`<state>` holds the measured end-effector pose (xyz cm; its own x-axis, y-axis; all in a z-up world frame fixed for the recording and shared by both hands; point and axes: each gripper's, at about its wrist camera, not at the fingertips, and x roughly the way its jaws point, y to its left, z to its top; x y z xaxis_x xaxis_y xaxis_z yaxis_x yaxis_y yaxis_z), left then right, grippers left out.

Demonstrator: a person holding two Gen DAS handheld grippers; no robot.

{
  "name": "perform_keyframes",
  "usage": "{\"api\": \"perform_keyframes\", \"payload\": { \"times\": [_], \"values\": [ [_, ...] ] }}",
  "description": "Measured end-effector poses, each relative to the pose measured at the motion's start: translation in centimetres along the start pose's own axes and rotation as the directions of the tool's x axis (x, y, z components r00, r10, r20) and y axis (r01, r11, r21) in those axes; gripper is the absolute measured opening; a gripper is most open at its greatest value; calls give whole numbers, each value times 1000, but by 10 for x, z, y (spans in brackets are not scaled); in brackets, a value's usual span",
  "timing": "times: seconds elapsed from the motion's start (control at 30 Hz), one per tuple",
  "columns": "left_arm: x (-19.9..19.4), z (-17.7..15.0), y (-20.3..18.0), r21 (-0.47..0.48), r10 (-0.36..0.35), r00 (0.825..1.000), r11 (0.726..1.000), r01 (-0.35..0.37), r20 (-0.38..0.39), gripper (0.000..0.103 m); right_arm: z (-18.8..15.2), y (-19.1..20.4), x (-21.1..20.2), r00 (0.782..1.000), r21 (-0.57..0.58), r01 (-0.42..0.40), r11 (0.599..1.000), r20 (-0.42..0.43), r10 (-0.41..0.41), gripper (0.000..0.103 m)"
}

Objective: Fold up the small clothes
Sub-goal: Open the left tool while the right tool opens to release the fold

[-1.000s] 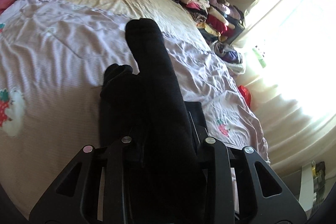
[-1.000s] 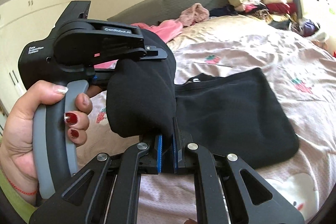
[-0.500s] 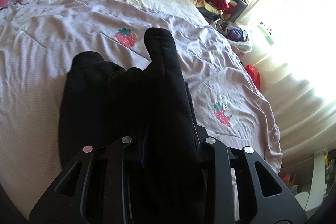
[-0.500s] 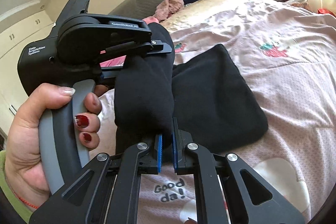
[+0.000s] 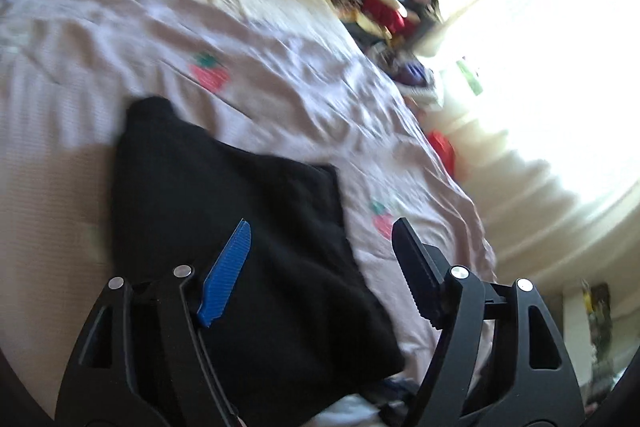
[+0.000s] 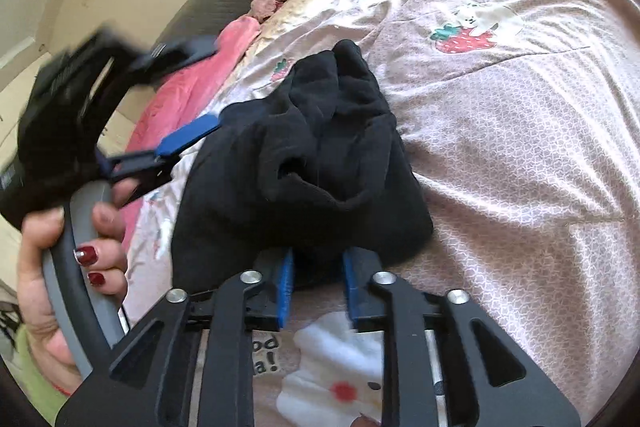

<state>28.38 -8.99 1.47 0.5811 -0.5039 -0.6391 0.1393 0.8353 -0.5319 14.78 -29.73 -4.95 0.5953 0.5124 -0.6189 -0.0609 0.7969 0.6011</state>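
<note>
Black garment lies bunched on the strawberry-print bedspread, just ahead of both claws. The left claw is opening wide, its pads off the cloth. The right claw is opening too, narrowly parted, with the garment's near edge between its blue pads.

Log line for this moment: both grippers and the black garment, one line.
left gripper: opening, empty | right gripper: opening, released | black garment: bunched on bedsheet | fold: dropped

Black tongs, blue ribbed pads, dark red nail polish, lime-green sleeve
</note>
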Motion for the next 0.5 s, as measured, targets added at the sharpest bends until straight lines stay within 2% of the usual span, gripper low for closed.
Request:
{"api": "perform_keyframes", "payload": {
  "times": [0.07,0.1,0.13,0.2,0.23,0.33,0.5],
  "values": [
    [-15,-3,15,7,90,995,996,-91,42,65,1,1,-4,1000,-7,-3,1000,8,3,38],
    [-20,-8,25,17,150,987,988,-151,56,65,3,0,-5,1000,-13,-11,1000,6,11,48],
    [-20,-10,28,24,175,983,984,-176,54,65,4,0,-6,1000,-12,-20,1000,10,20,57],
    [-21,-21,38,45,235,971,971,-237,46,65,7,-3,-10,999,-2,-46,999,24,46,61],
    [-19,-27,41,61,248,968,966,-249,34,65,8,-5,-11,998,5,-54,999,29,54,67],
    [-14,-44,44,107,260,966,960,-259,3,66,13,-12,-9,997,28,-70,997,40,69,70],
    [-18,-59,44,129,258,966,957,-259,18,66,24,-18,1,995,49,-95,994,35,93,71]
  ]
}}
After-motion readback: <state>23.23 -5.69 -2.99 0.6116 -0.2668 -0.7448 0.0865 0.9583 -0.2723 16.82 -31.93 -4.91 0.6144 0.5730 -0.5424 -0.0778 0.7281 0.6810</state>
